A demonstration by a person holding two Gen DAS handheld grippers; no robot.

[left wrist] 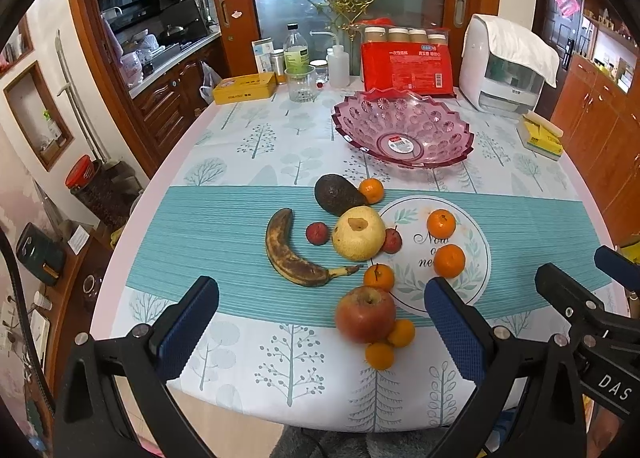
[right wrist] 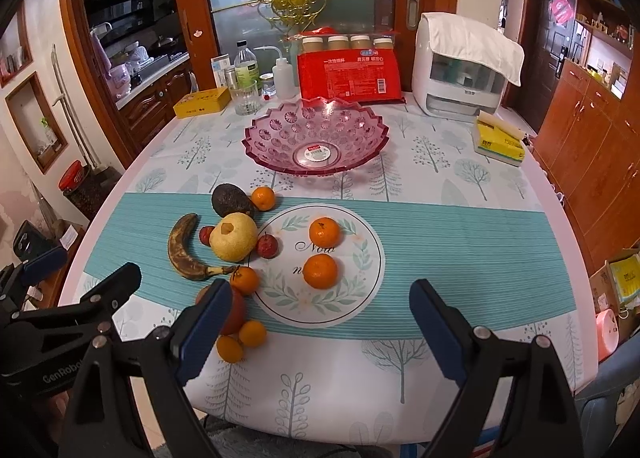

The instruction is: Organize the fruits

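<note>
A pink glass bowl (left wrist: 404, 128) (right wrist: 316, 136) stands empty at the table's far middle. Nearer lie a browned banana (left wrist: 290, 252) (right wrist: 184, 250), a dark avocado (left wrist: 338, 194) (right wrist: 232, 200), a yellow pear (left wrist: 359, 233) (right wrist: 234, 237), a red apple (left wrist: 365, 314) (right wrist: 236, 312), two small red fruits and several oranges (left wrist: 441, 223) (right wrist: 320, 271). My left gripper (left wrist: 320, 322) hovers open over the near edge, with the apple between its fingers' lines. My right gripper (right wrist: 320, 322) is open too, just right of it, holding nothing.
Along the far edge stand a yellow tin (left wrist: 245, 88), bottles and a glass (left wrist: 301, 84), a red cup pack (right wrist: 349, 72) and a white appliance (right wrist: 460, 70). A yellow tissue pack (right wrist: 500, 142) lies at the right. Cabinets flank the table.
</note>
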